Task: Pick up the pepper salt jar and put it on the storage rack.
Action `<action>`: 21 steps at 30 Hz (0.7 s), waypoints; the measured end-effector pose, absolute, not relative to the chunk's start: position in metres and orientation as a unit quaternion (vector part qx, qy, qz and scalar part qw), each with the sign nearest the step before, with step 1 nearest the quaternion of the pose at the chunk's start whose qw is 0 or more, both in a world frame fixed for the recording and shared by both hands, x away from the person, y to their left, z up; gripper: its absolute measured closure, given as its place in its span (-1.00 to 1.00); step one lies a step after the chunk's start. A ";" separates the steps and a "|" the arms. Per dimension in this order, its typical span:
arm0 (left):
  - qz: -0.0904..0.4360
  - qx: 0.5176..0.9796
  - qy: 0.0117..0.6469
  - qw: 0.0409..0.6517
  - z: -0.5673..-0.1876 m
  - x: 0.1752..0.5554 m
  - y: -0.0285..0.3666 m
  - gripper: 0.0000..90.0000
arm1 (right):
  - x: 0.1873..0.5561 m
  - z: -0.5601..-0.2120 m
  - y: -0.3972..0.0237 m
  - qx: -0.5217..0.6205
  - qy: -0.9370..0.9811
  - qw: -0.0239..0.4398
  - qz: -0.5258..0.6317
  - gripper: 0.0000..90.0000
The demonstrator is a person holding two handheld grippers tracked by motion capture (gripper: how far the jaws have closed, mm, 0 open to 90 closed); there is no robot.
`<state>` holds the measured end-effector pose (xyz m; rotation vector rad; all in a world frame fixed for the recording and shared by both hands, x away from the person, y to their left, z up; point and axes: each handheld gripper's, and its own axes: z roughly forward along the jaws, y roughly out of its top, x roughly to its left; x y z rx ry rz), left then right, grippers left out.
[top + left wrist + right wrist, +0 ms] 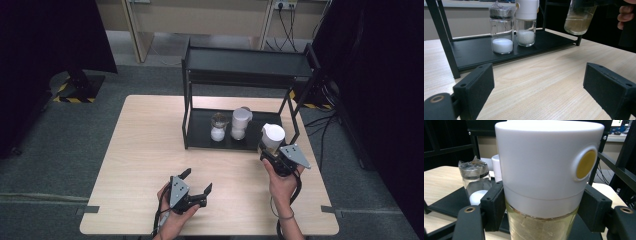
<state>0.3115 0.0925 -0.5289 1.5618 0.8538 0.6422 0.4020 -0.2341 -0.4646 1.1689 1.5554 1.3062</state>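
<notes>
Two salt jars (217, 128) (239, 124) on black rack (200, 131), wooden table (145, 150)

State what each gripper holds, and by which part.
The right gripper is shut on the white-capped jar, its pads clamped just below the cap, on the top of the glass body. The left gripper is open and holds nothing.

Left hand (172, 212) low near the table's close edge, wrapped around the left gripper (196, 183); jaws wide apart, nothing between the pads (475, 86); fingers curled under the body, cable trailing back past the wrist. Right hand (281, 184) farther forward and lifted off the table, forearm coming up from below; right gripper (267, 150) pointing away from the person; jaws squeezed on both sides of a jar (549, 170), one pad (492, 205) on each side just under its white cap.
</notes>
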 end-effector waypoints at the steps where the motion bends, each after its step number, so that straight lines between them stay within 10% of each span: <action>1: 0.275 0.669 0.366 0.585 -0.529 0.311 0.093 -0.79 | 0.403 -0.464 -0.234 0.460 0.611 0.389 0.513 -0.32; 21: 0.274 0.669 0.367 0.586 -0.529 0.312 0.093 -0.79 | 0.427 -0.466 -0.238 0.481 0.604 0.386 0.505 -0.32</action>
